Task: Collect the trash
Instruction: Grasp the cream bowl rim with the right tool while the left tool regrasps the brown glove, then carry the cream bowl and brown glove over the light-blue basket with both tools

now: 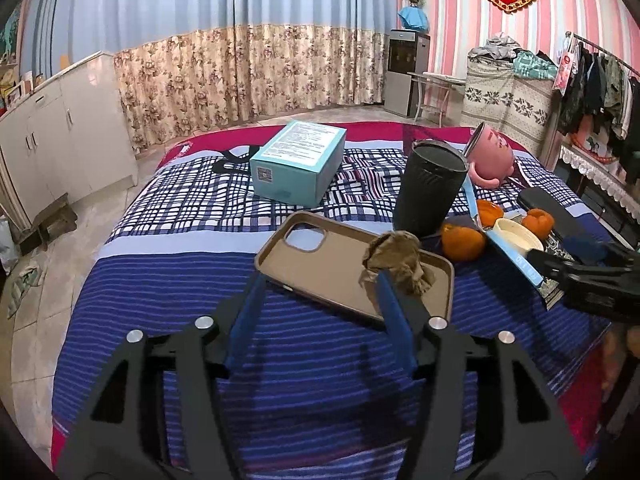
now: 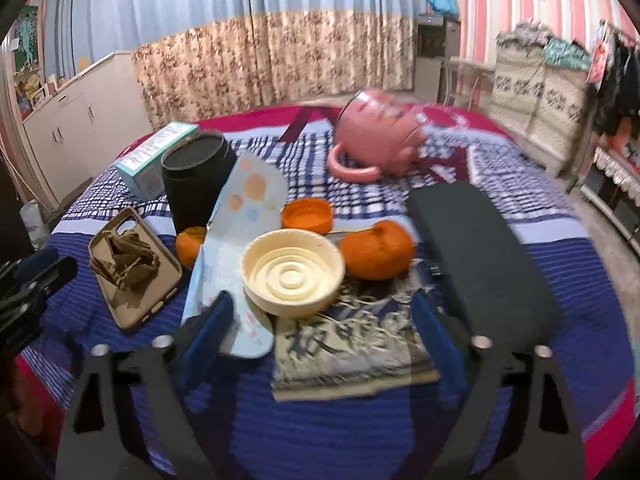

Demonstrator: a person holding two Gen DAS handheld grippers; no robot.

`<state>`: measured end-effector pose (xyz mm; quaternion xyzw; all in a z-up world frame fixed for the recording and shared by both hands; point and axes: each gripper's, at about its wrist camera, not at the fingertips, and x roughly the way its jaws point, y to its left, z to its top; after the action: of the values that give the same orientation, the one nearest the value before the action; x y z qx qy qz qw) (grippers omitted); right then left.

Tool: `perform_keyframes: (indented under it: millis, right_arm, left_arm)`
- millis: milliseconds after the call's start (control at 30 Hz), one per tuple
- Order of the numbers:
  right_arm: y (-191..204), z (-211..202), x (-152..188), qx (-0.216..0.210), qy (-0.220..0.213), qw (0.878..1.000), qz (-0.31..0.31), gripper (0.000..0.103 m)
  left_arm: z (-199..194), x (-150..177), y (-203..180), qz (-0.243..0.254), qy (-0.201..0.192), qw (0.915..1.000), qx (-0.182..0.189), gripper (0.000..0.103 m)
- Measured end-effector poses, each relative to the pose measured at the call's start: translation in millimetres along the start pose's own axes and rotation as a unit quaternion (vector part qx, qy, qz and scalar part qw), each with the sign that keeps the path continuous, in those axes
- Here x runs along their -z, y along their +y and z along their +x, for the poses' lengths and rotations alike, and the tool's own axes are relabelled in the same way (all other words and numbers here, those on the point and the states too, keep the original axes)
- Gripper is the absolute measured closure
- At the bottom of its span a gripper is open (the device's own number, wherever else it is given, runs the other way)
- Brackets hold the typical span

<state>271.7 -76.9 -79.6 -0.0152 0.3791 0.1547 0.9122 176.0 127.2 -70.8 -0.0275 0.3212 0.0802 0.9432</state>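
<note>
Crumpled brown paper (image 1: pixel 396 262) is lying in a smooth tan phone case (image 1: pixel 344 268), touching the open left gripper's (image 1: pixel 320 292) right finger; the right gripper (image 2: pixel 320 320) is gaping around a ridged cream lid (image 2: pixel 292 270).

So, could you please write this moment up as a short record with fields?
surface: bed with striped blanket
trash candidates: crumpled brown paper lying in the phone case; orange peels; cream lid upside down
bin: black cylindrical container, upright, open
other items: teal box; pink mug on its side; book; black case
left tongs: open, by the paper, not gripping
right tongs: open, around the cream lid's near side, holding nothing
</note>
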Motion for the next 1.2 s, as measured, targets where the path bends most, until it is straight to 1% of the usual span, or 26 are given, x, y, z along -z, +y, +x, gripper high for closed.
perform_keyframes:
  millis: [133, 167, 200, 233, 267, 333, 400, 567, 633, 667, 700, 733, 767, 867, 933, 1100, 1200]
  right_arm:
    - [0.6, 20.1, -8.2, -0.021, 0.019, 0.999, 0.028, 0.027]
    - [1.6, 22.5, -10.0, -0.025, 0.02, 0.999, 0.03, 0.028]
    - [2.8, 24.8, -11.4, -0.029, 0.021, 0.999, 0.03, 0.037]
    - [4.1, 27.5, -12.2, -0.036, 0.023, 0.999, 0.028, 0.043]
    - [4.3, 27.7, -12.2, -0.038, 0.024, 0.999, 0.025, 0.043]
    - [3.5, 23.1, -9.0, -0.037, 0.018, 0.999, 0.02, 0.043]
    - [1.6, 16.3, -3.5, -0.037, 0.016, 0.999, 0.016, 0.043]
    - [-12.1, -14.5, 16.9, -0.026, 0.008, 1.0, 0.01, 0.043]
    - [-17.6, -28.1, 24.5, -0.018, 0.003, 1.0, 0.002, 0.043]
    - [-21.1, -33.8, 27.3, -0.013, -0.001, 1.0, 0.0, 0.043]
    - [-23.9, -39.8, 30.7, -0.008, -0.005, 1.0, -0.002, 0.043]
    - [-27.1, -48.8, 34.5, 0.0, -0.013, 1.0, -0.004, 0.043]
    - [-30.4, -54.0, 36.9, 0.004, -0.018, 1.0, -0.004, 0.043]
    - [-43.7, -75.3, 43.4, 0.027, -0.039, 0.999, 0.002, 0.043]
    - [-53.9, -88.3, 46.1, 0.044, -0.05, 0.998, 0.006, 0.043]
    - [-82.3, -114.5, 54.2, 0.085, -0.071, 0.994, 0.021, 0.043]
    - [-97.9, -125.5, 60.4, 0.103, -0.079, 0.991, 0.03, 0.043]
  left_arm:
    - [1.3, -2.5, 3.0, -0.007, -0.002, 1.0, 0.003, 0.034]
    - [1.2, -4.1, 2.6, -0.008, -0.002, 0.9999, 0.005, 0.03]
    - [0.9, -5.4, 1.5, -0.009, -0.004, 0.9999, 0.006, 0.026]
    - [1.2, -6.5, -0.2, -0.008, -0.005, 0.9999, 0.009, 0.024]
    - [2.9, -8.3, -3.2, -0.005, -0.004, 0.9999, 0.013, 0.022]
    - [7.9, -10.7, -9.2, -0.002, -0.001, 0.9998, 0.02, 0.022]
    - [18.0, -12.5, -14.4, -0.006, 0.012, 0.9994, 0.032, 0.022]
    - [36.8, -13.6, -22.1, -0.015, 0.032, 0.9983, 0.046, 0.022]
    - [41.8, -13.3, -25.7, -0.013, 0.037, 0.998, 0.049, 0.034]
    - [45.2, -13.2, -28.8, -0.009, 0.044, 0.9976, 0.053, 0.05]
    - [46.9, -12.9, -30.3, -0.007, 0.048, 0.9972, 0.056, 0.063]
    - [48.3, -12.7, -31.3, -0.005, 0.051, 0.9969, 0.06, 0.066]
    - [47.7, -12.8, -32.2, -0.005, 0.05, 0.997, 0.06, 0.068]
    - [45.1, -12.9, -35.2, 0.0, 0.048, 0.9978, 0.047, 0.068]
    - [42.2, -14.6, -34.2, -0.006, 0.045, 0.9981, 0.042, 0.068]
    - [19.9, -26.1, -39.9, -0.018, 0.017, 0.9992, 0.033, 0.068]
    - [4.6, -36.7, -53.2, -0.012, -0.003, 0.9991, 0.041, 0.068]
